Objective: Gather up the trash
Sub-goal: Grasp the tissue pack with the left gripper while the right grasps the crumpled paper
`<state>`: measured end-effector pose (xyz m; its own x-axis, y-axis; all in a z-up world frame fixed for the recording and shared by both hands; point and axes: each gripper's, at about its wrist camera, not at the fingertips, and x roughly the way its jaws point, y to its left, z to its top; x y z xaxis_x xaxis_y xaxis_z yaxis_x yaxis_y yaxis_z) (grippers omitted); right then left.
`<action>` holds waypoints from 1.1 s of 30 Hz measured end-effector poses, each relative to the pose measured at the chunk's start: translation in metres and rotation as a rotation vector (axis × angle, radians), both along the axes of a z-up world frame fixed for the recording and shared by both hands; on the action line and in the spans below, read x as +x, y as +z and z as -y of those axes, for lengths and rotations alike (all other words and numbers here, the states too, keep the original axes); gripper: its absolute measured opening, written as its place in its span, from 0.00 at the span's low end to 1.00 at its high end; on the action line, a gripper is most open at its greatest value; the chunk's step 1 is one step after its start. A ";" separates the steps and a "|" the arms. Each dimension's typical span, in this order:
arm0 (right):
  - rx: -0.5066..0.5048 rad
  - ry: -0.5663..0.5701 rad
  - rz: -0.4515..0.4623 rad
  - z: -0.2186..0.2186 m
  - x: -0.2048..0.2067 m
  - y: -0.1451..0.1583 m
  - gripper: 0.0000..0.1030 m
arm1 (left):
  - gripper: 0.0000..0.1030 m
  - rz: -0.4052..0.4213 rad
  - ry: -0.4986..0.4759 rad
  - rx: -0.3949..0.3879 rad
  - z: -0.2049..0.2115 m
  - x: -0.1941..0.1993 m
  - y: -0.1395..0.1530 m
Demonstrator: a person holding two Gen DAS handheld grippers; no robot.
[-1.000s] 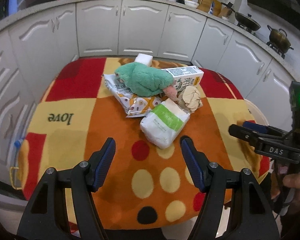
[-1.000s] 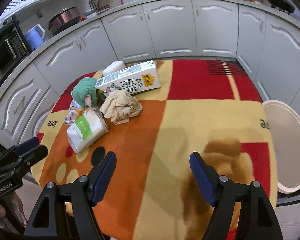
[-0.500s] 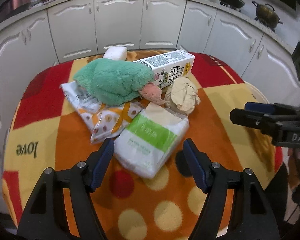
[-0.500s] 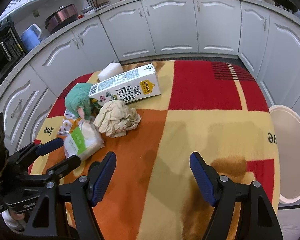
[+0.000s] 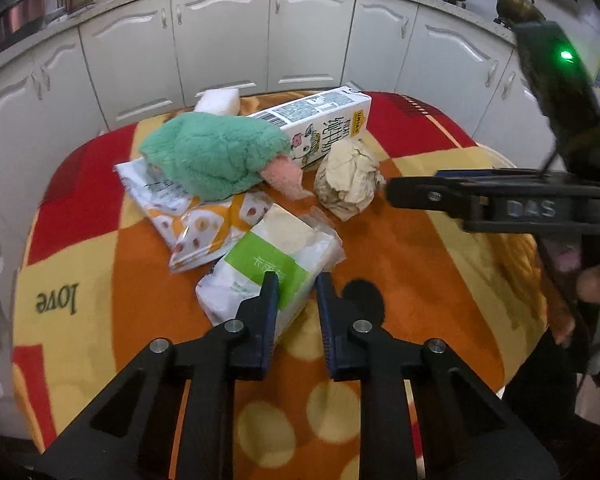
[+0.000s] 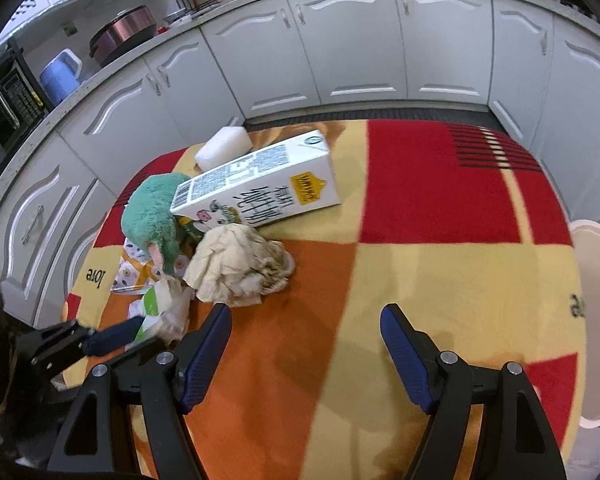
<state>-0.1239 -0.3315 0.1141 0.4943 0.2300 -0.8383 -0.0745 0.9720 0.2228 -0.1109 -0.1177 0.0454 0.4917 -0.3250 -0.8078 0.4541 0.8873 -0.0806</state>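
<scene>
Pinching the near corner of a white plastic-wrapped tissue pack with a green label (image 5: 260,276), the left hand-held gripper (image 5: 296,284) has just been closing, and its blue pads now press the pack's edge. The right hand-held gripper (image 6: 306,316) stands spread wide with nothing between its jaws, hovering over the orange patch of the checked blanket (image 6: 440,280) that covers the counter (it bears the word "love"). Just beyond the pack lie a crumpled beige paper ball (image 5: 348,184), a flat patterned plastic bag (image 5: 204,220) and a fluffy green and pink plush toy (image 5: 212,152). Behind them a white milk carton with a barcode, printed characters and a yellow badge (image 6: 260,184) lies on its side; "DAS" is moulded on the right tool.
</scene>
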 end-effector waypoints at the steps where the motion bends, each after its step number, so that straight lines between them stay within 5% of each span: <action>1: 0.004 0.009 0.000 -0.004 0.002 -0.001 0.72 | 0.15 -0.008 0.009 -0.003 -0.002 -0.002 0.001; 7: 0.019 0.057 0.005 -0.025 0.017 -0.009 0.72 | 0.14 -0.013 0.048 -0.012 -0.015 -0.012 0.004; 11: 0.005 0.082 -0.008 -0.036 0.022 -0.019 0.44 | 0.13 -0.010 0.057 -0.015 -0.018 -0.017 0.005; 17: 0.022 0.066 0.031 -0.026 0.007 -0.009 0.26 | 0.12 -0.002 0.061 -0.030 -0.016 -0.019 0.008; 33: 0.033 0.038 0.082 0.015 -0.052 0.016 0.25 | 0.10 0.039 0.018 -0.048 0.002 -0.038 0.023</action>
